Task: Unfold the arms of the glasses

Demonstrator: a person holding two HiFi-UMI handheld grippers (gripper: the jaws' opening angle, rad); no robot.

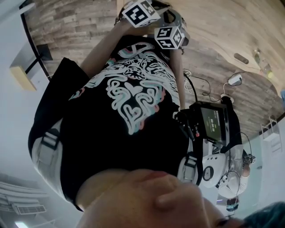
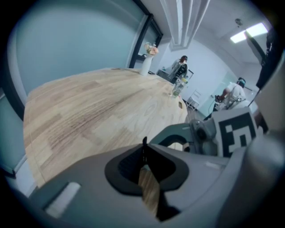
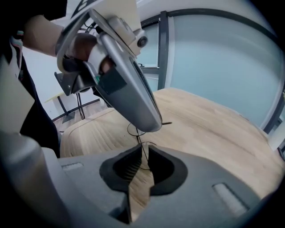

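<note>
Nothing legible: green print on the screen is too small; the cube bears only square markers.

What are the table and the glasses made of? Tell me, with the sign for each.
Table: seemingly pale wood or wood veneer, matte; streaky grain shows. Glasses: likely thin dark metal wire, hair-fine rim and arm; too thin to be sure.

One wooden desk, with one white vase of flowers at its far edge. One left gripper, one right gripper, two marker cubes and one pair of thin wire glasses. Two people in the room beyond that far edge, well apart from each other.
</note>
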